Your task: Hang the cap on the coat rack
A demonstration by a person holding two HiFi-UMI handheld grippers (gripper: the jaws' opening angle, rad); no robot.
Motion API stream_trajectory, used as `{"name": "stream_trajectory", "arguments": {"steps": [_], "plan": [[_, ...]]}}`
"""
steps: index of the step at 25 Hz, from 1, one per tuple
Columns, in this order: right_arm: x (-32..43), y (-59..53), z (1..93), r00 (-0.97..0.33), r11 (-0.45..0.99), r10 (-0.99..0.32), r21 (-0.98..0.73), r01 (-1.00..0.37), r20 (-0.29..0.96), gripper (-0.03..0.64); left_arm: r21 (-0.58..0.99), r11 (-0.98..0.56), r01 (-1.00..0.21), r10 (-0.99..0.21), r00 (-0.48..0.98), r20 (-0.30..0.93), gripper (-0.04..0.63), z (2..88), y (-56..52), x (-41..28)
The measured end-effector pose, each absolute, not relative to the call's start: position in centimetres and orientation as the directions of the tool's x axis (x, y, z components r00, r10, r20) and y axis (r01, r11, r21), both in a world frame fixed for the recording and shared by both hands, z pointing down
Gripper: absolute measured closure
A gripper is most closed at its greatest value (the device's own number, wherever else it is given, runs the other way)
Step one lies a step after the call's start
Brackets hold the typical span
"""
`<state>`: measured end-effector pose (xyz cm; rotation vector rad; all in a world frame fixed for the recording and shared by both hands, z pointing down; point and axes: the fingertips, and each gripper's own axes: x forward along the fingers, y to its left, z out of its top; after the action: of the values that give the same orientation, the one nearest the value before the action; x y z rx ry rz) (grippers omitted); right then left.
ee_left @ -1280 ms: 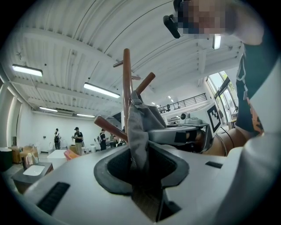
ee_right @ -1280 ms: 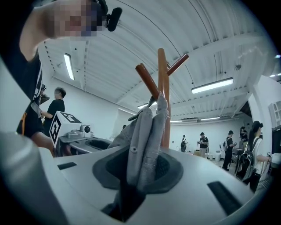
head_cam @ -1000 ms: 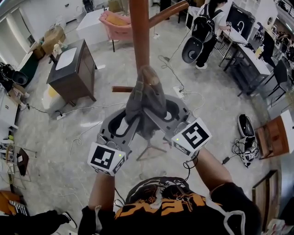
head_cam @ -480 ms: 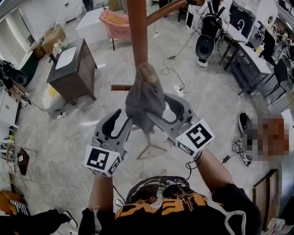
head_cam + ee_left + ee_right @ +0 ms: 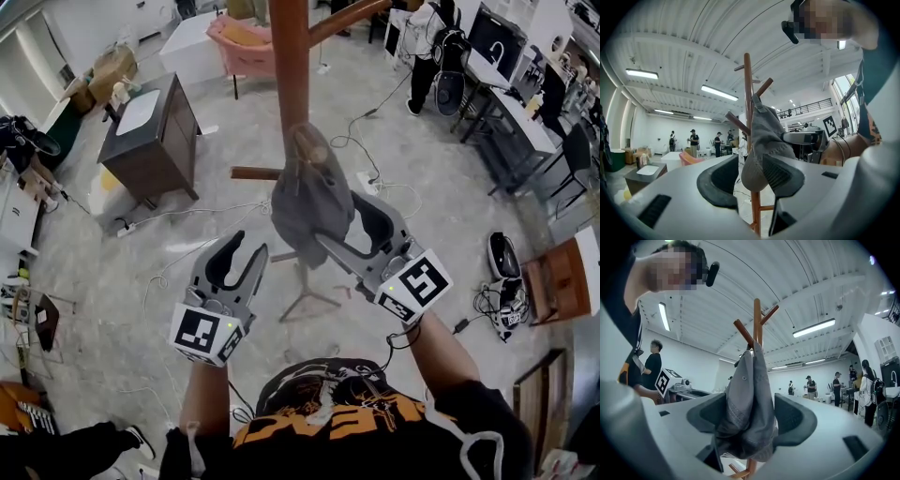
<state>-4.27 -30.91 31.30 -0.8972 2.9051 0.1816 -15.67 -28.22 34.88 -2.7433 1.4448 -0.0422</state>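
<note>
Head view: the cap (image 5: pixel 305 202) hangs bunched over a peg of the rack (image 5: pixel 289 66). The right tool (image 5: pixel 326 232) has both jaws pressed against the cap's lower folds, with cloth filling the gap between them. The left tool (image 5: pixel 249 251) is just beside the cap, its jaws a little apart and holding nothing.
</note>
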Motion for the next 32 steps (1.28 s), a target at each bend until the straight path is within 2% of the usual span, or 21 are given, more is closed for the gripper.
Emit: {"name": "stream_trajectory", "arguments": {"steps": [5, 10, 16, 28, 30, 32], "plan": [[-3.4, -30.2, 31.6, -0.825, 0.829, -0.545, 0.052, -0.557, -0.146, 0.271, -0.046, -0.564, -0.824, -0.826, 0.564, 0.01, 0.417, 35.2, -27.5, -15.6], [-3.5, -29.8, 32.4, -0.843, 0.847, -0.521, 0.037, -0.53, -0.133, 0.19, -0.031, -0.554, -0.832, -0.833, 0.553, 0.028, 0.417, 35.6, -27.2, -16.2], [-3.3, -28.8, 33.9, -0.853, 0.853, -0.514, 0.054, -0.52, -0.092, 0.135, -0.024, -0.548, -0.836, -0.836, 0.548, 0.03, 0.417, 35.9, -26.4, -16.6], [-0.5, -25.5, 33.6, -0.837, 0.834, -0.542, 0.079, -0.547, -0.069, 0.126, -0.012, -0.54, -0.842, -0.842, 0.54, 0.008, 0.414, 35.2, -24.0, -17.2], [-0.1, -24.9, 33.5, -0.835, 0.831, -0.546, 0.077, -0.55, -0.069, 0.137, -0.007, -0.536, -0.844, -0.844, 0.536, 0.006, 0.414, 35.2, -23.4, -17.3], [0.1, -24.3, 33.0, -0.834, 0.832, -0.545, 0.07, -0.55, -0.083, 0.186, -0.007, -0.533, -0.846, -0.846, 0.533, 0.006, 0.416, 35.3, -22.8, -17.5]]}}
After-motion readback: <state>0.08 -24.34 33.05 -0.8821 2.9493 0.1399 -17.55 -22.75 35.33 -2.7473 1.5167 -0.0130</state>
